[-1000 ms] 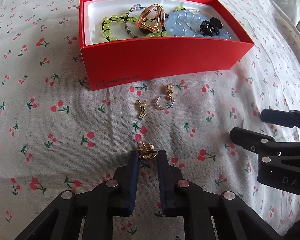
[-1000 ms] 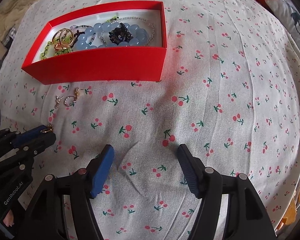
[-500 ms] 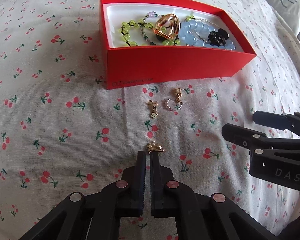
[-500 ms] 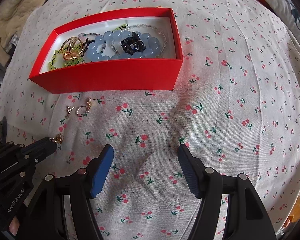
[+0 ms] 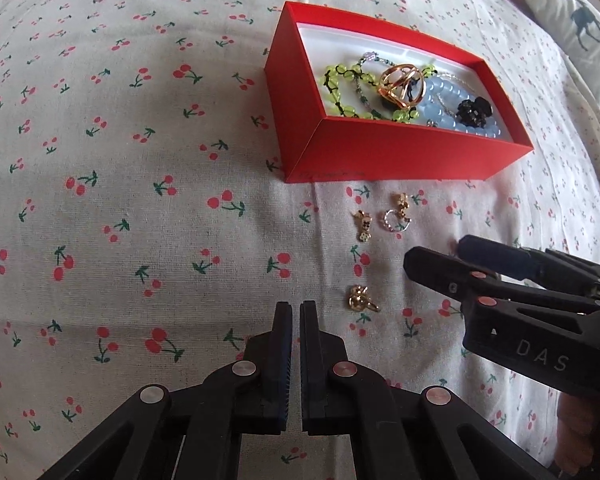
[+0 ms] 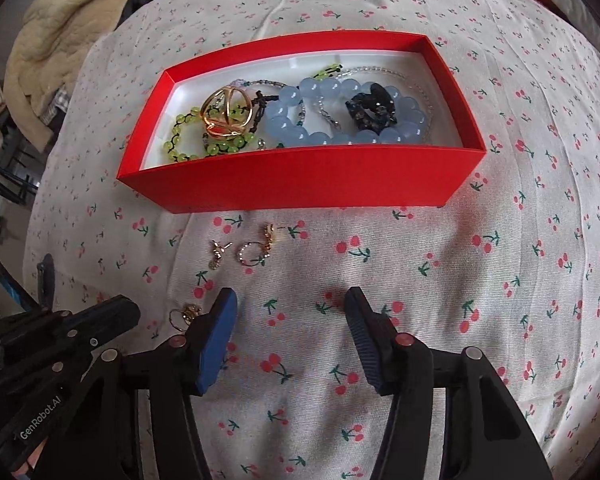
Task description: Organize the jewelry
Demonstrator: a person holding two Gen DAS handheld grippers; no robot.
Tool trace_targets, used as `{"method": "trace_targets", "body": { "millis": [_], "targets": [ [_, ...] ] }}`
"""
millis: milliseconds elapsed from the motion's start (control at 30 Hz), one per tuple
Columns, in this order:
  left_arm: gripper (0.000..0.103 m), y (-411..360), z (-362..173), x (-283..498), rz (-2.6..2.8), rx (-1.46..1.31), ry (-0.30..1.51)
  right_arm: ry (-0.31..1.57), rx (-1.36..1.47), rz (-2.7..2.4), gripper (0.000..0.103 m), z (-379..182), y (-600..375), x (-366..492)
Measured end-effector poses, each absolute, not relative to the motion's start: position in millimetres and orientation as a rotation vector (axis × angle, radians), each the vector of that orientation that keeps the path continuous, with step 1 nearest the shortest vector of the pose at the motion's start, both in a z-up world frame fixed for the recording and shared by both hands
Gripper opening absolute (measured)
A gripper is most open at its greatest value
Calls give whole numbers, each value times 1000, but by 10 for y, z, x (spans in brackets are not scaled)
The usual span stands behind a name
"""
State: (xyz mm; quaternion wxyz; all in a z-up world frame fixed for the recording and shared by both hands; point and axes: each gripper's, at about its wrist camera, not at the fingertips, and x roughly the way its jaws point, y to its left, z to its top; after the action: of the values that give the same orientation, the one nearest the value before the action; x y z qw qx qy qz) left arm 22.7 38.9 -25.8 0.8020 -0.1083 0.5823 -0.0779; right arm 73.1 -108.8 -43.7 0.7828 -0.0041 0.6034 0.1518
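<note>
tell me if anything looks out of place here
Four small pieces lie loose on the cherry-print cloth in front of the red box: a gold knot earring, a dice charm, a sparkly hoop and a gold clasp piece. Everything else is in the box.

A red box (image 6: 300, 184) sits open on the cherry-print cloth, holding a green bead bracelet (image 6: 188, 148), a gold cage-like ring (image 6: 226, 112), a blue bead bracelet (image 6: 300, 128) and a black clip (image 6: 374, 110); in front lie three small earrings: a gold charm (image 5: 363, 226), a sparkly hoop (image 5: 396, 218), a gold knot (image 5: 360, 298).
</note>
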Motion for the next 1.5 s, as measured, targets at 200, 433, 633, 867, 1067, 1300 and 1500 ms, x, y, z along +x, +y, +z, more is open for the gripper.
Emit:
{"method": "trace_targets", "body": {
  "millis": [200, 433, 633, 867, 1067, 1300, 1500],
  "targets": [
    [5, 426, -336, 201, -158, -246, 1285, 1262, -24, 335, 44, -494, -898, 790],
    [18, 470, -320, 189, -157, -259, 1280, 1238, -83, 300, 14, -511, -817, 842],
    [27, 431, -317, 209, -175, -271, 1281, 1253, -87, 318, 7, -485, -1033, 760],
    [37, 226, -346, 259, -240, -265, 1285, 1268, -27, 309, 9, -451, -1267, 743],
    [44, 40, -377, 290, -267, -204, 1268, 1272, 4, 318, 25, -380, -1328, 740],
    [24, -125, -373, 284, -240, -47, 1223, 1284, 25, 304, 27, -358, -1398, 756],
    [8, -72, -334, 304, -219, -27, 1209, 1287, 10, 301, 27, -375, -1388, 743]
  ]
}}
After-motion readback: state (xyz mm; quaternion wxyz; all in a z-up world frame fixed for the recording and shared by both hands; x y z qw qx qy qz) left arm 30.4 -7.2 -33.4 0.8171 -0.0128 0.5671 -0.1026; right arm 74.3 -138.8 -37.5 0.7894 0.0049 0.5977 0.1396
